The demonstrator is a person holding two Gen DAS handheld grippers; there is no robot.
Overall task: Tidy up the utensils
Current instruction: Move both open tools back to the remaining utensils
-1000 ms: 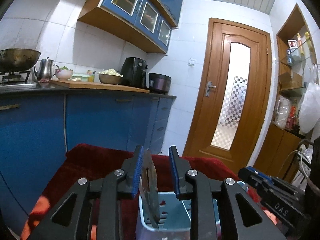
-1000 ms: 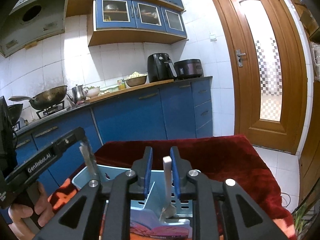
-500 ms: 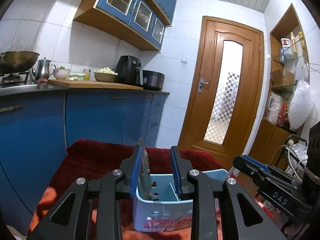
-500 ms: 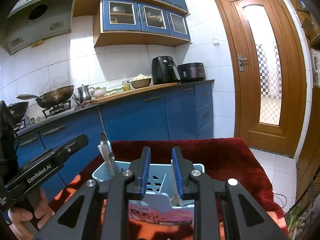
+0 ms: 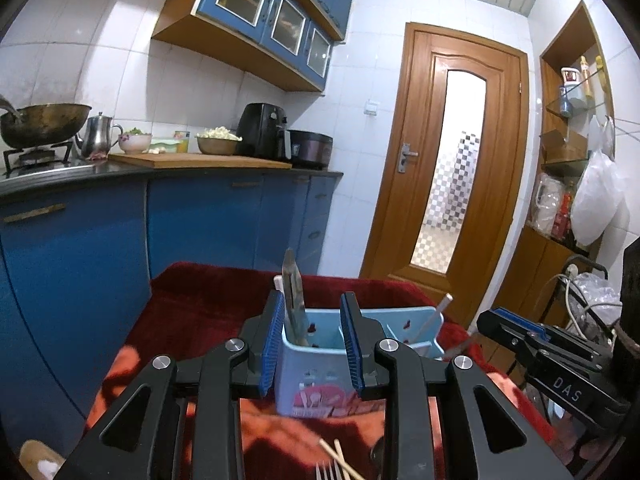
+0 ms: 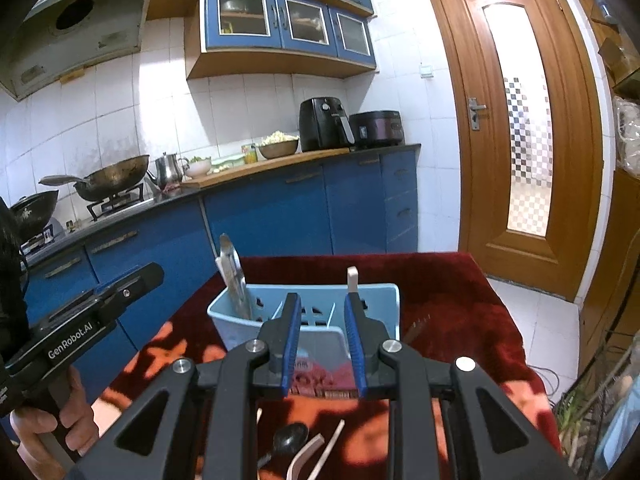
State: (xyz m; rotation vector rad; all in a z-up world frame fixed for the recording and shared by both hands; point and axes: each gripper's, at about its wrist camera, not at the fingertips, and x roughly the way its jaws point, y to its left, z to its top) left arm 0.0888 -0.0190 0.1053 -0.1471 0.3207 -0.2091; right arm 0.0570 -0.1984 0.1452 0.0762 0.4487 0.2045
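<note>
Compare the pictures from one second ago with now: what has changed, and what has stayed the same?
Both grippers let go and drew back from the blue holder: the left gripper left the knife standing in it, the right gripper the white-handled utensil. The holder kept its place on the red cloth.

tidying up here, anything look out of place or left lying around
Yes. Several utensils lie loose on the red cloth in front of the blue caddy: a black spoon, pale chopsticks and a fork. Nothing looks spilled or damaged.

Caddy [image 6: 384, 304] smooth pale-blue plastic; cloth [image 6: 460, 300] plush red velvet; knife [image 6: 234, 276] dull metal.
</note>
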